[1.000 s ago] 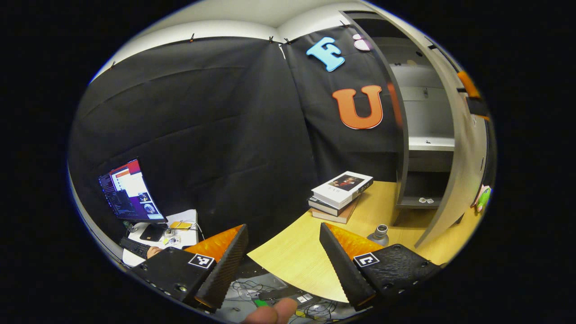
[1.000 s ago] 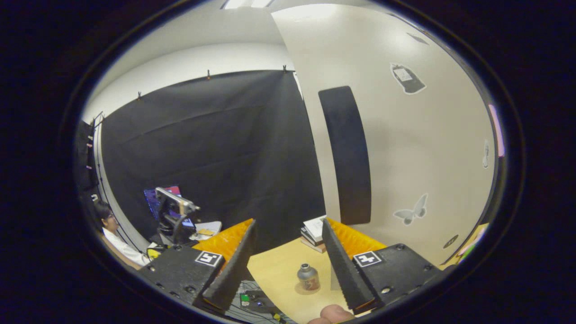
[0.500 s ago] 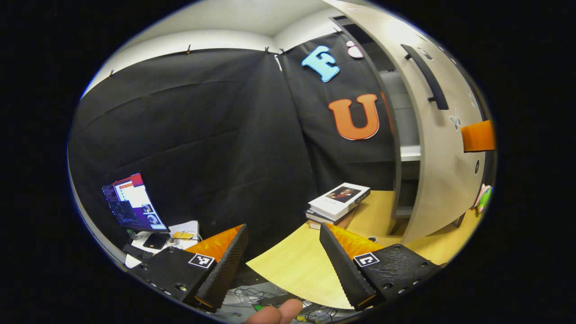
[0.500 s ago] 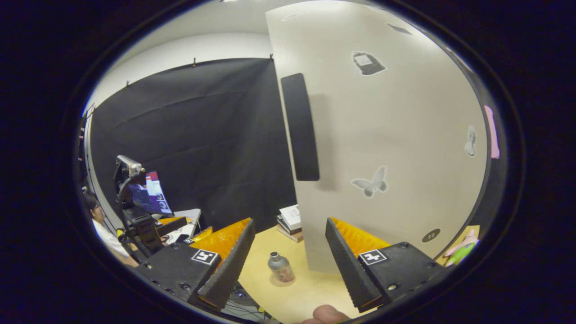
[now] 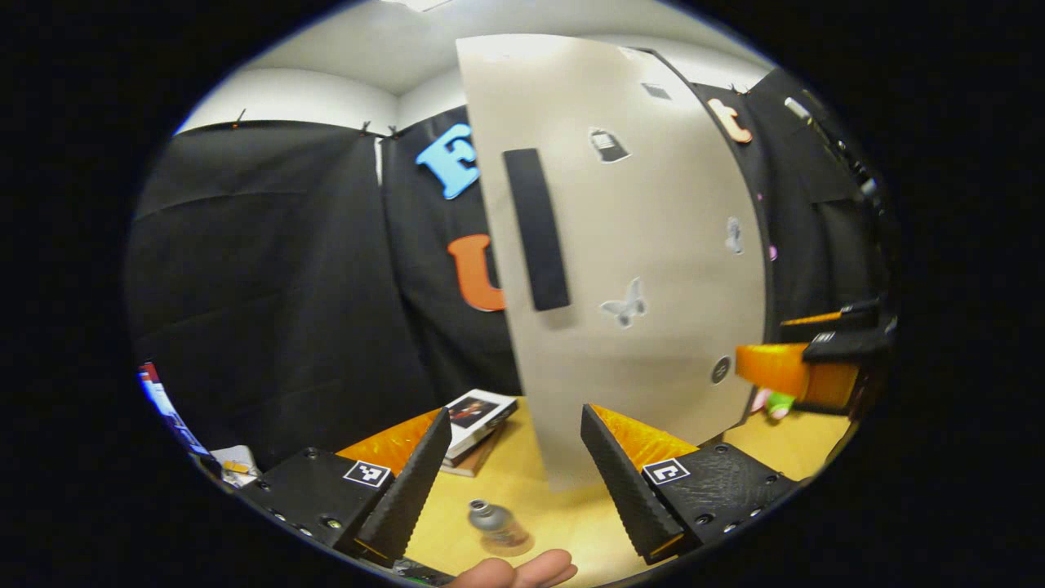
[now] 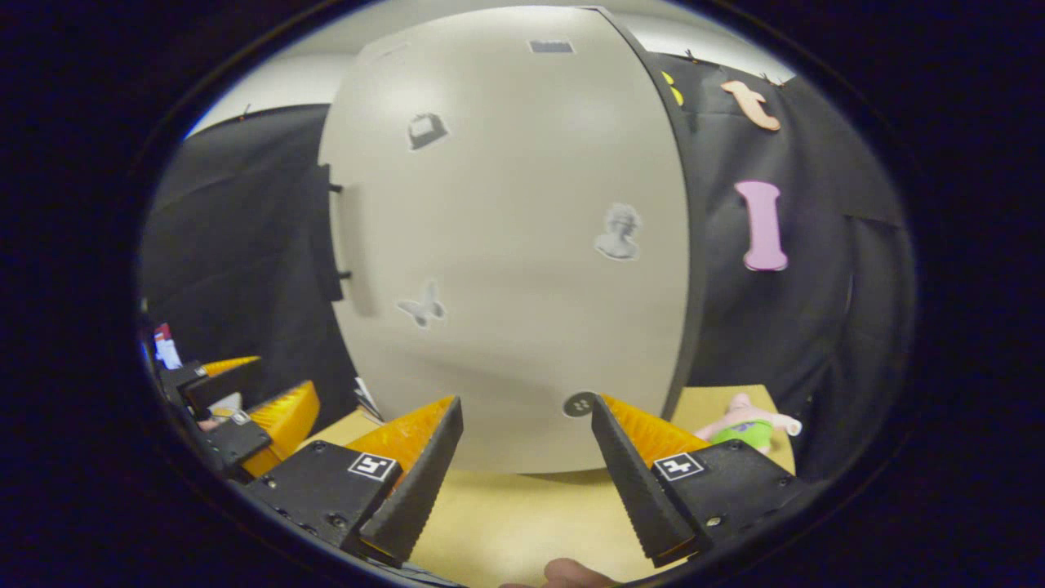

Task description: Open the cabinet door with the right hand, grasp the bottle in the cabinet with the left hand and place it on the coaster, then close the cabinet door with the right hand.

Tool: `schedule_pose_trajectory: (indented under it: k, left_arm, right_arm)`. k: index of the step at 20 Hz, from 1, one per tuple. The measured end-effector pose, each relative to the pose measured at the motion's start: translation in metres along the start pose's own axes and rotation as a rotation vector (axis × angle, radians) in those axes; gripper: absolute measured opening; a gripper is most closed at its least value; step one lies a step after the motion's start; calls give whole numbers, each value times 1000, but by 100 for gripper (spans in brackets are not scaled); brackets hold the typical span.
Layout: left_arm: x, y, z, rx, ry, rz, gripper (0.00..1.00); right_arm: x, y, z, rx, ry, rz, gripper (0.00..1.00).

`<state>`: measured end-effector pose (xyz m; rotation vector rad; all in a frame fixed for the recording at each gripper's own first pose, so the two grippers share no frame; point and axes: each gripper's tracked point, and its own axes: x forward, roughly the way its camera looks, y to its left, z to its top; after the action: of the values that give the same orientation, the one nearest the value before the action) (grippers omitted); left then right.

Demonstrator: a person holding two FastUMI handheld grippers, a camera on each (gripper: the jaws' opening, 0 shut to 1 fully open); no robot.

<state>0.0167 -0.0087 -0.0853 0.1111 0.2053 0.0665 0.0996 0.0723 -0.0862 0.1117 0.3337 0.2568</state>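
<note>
The pale cabinet door (image 5: 637, 245) with its black handle (image 5: 535, 229) stands against the cabinet, and none of the inside shows. A small metal-capped bottle (image 5: 492, 523) stands blurred on a round coaster (image 5: 513, 545) on the wooden table, low between my left gripper's fingers. My left gripper (image 5: 514, 411) is open and holds nothing. My right gripper (image 6: 526, 400) is open too, close in front of the door's lower face (image 6: 506, 245). It also appears at the right edge (image 5: 796, 371) of the left gripper view.
A stack of books (image 5: 478, 415) lies on the table (image 5: 784, 441) left of the cabinet. A pink and green plush toy (image 6: 747, 420) lies to the cabinet's right. My left gripper (image 6: 245, 412) sits at the far left of the right gripper view.
The door has swung from wide open to flat against the cabinet. Both views have turned right onto its face. The bottle has come in low between the left fingers.
</note>
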Motion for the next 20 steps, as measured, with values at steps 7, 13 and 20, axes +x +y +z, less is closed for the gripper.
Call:
schedule_pose_trajectory:
  k: [7,13,20]
  left_arm:
    - [6,-26,72,-98,-121,-185,97]
    - [-4,-24,90,-134,-205,-244,94]
    - [0,-14,88,-112,-222,-177,95]
  right_arm:
    - [-105,11,106,-92,-448,-170,98]
    - [-63,32,79,95,-343,-89,97]
    - [-87,33,97,-162,-463,-223,96]
